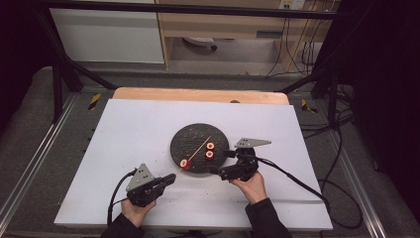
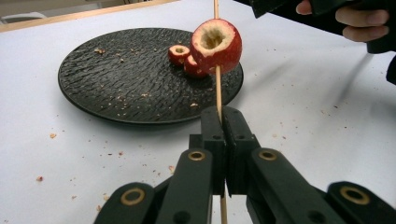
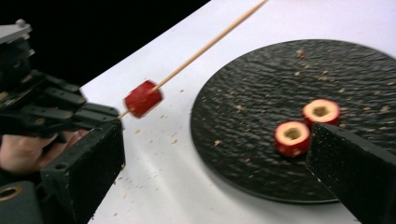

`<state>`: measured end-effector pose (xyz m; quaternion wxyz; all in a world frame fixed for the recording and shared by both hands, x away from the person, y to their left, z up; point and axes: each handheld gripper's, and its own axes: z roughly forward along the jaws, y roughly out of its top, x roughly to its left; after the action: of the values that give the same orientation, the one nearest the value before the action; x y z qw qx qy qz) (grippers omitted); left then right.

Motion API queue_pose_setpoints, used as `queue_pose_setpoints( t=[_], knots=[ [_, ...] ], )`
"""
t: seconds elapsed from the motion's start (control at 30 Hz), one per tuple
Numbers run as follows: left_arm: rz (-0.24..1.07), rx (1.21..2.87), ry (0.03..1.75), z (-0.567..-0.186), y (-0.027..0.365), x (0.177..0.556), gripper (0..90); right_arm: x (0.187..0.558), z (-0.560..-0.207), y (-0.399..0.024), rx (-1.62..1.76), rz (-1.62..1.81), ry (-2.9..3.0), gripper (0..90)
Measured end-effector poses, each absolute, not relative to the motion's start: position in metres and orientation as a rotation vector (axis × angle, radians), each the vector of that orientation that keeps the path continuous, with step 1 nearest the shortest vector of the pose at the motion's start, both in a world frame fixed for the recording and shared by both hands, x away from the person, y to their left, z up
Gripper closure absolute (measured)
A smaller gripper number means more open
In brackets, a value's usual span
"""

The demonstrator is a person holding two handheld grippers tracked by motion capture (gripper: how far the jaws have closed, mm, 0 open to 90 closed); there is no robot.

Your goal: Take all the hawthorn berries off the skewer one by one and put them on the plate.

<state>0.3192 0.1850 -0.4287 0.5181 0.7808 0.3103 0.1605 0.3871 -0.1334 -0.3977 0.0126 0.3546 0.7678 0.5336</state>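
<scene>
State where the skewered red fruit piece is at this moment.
In the high view the skewered fruit piece sits on the wooden skewer at the black plate's near-left rim, just beyond the left gripper clamping the skewer.

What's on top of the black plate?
Two red cored fruit pieces and some crumbs lie on the black plate. A third piece sits on a skewer. Their undersides are hidden.

Left gripper (image 1: pixel 171 178) is held clamped shut, just short of the plate (image 1: pixel 184 136). Right gripper (image 1: pixel 218 162) is held wide-jawed at the plate's near-right rim.
</scene>
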Motion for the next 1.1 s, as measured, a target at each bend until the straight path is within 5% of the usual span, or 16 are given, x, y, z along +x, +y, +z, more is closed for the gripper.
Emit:
queue_pose_setpoints(
  t=[0.77, 1.1],
  knots=[
    [0.339, 1.935, 0.638, -0.426, 0.139, 0.308, 88.0, 0.361, -0.414, -0.122, 1.072, 1.767, 2.418, 16.6],
    [0.321, 1.921, 0.605, -0.427, 0.132, 0.305, 88.1, 0.359, -0.416, -0.125, 1.021, 1.833, 2.438, 41.8]
  ],
)
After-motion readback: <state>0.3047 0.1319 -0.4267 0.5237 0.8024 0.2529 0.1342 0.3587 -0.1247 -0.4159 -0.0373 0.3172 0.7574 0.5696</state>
